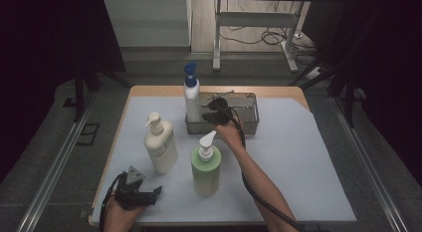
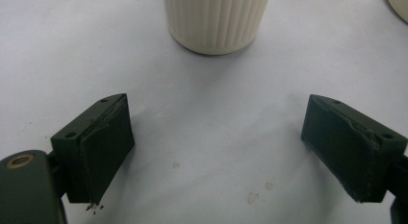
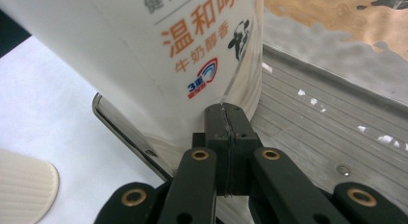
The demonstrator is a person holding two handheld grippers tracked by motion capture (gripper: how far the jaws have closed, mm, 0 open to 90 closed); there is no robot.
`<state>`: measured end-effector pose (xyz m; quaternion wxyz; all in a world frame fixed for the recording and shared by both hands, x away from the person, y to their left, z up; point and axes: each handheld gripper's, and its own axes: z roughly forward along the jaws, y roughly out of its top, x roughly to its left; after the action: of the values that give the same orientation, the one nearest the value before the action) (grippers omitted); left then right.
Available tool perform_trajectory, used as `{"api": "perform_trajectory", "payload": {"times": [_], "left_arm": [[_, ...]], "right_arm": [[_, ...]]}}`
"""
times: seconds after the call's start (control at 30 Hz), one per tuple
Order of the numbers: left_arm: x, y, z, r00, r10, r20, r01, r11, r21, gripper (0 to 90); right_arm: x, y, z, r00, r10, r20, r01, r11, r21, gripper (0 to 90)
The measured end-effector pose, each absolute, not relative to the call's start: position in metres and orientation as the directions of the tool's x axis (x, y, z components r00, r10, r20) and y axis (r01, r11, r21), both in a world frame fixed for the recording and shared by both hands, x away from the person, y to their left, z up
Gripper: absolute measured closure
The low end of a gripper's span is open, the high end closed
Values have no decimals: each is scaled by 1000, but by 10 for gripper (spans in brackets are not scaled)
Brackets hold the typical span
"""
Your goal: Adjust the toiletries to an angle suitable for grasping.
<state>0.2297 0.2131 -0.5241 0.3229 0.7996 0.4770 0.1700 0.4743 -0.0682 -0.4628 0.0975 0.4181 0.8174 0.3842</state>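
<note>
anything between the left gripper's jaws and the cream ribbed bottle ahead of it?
Nothing. In the left gripper view, bare pale mat runs from the open left gripper to the cream ribbed bottle.

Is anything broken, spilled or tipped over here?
Nothing is spilled or tipped. The white bottle stands upright in the metal tray. The left gripper has chipped, frayed jaw pads, with small stains on the sheet nearby.
</note>
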Motion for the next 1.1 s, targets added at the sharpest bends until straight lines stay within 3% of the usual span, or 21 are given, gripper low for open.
{"api": "perform_trajectory", "payload": {"times": [0.37, 0.7, 0.93, 1.1], "left_arm": [[230, 213, -524, 489, 872, -34, 652, -340, 678, 104], [230, 213, -524, 489, 872, -34, 652, -339, 678, 105], [230, 213, -524, 489, 872, -34, 652, -339, 678, 104], [230, 213, -524, 488, 872, -33, 651, -339, 679, 104]], "right_arm": [[471, -74, -459, -640, 757, 130, 592, 379, 711, 799], [464, -82, -453, -641, 762, 88, 559, 385, 735, 470], [457, -84, -447, -677, 735, 42, 513, 430, 743, 339], [450, -87, -443, -699, 714, 32, 498, 453, 740, 295]]}}
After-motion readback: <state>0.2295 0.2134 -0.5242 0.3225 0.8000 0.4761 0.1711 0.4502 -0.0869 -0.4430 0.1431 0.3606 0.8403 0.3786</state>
